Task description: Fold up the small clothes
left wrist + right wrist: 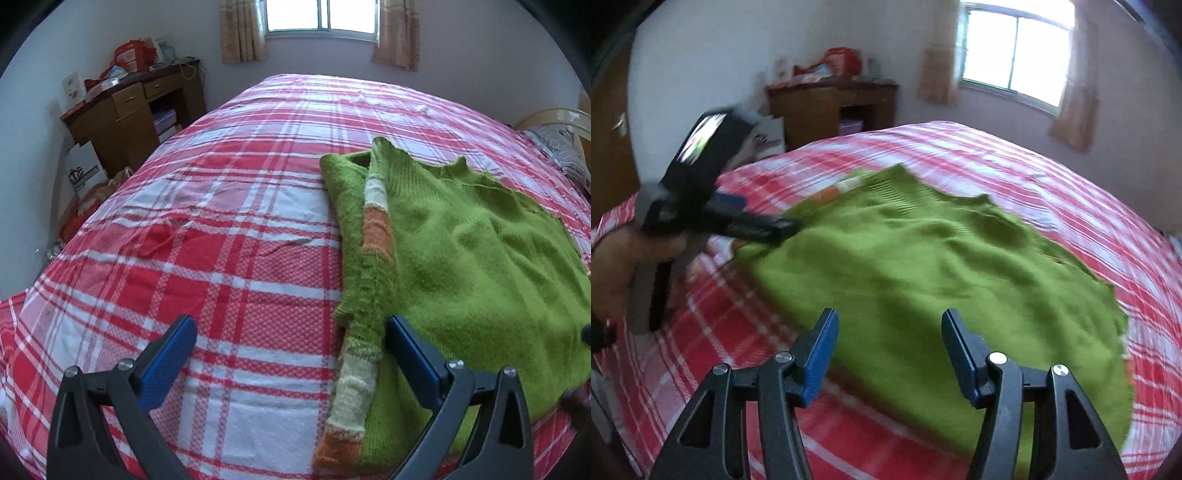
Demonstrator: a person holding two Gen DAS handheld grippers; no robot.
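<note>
Green knit sweater [461, 251] is spread on the red plaid bedspread [207, 229], its striped sleeve [369, 295] folded along the left edge, while the left gripper [291, 339] and right gripper [888, 332] are held above it, 2 fingers of each spread wide, nothing gripped.

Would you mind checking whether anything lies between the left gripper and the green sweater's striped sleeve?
Nothing visible does. The left gripper is open with the striped sleeve of the green sweater right beside its right finger; only plaid bedspread lies between the jaws.
</note>
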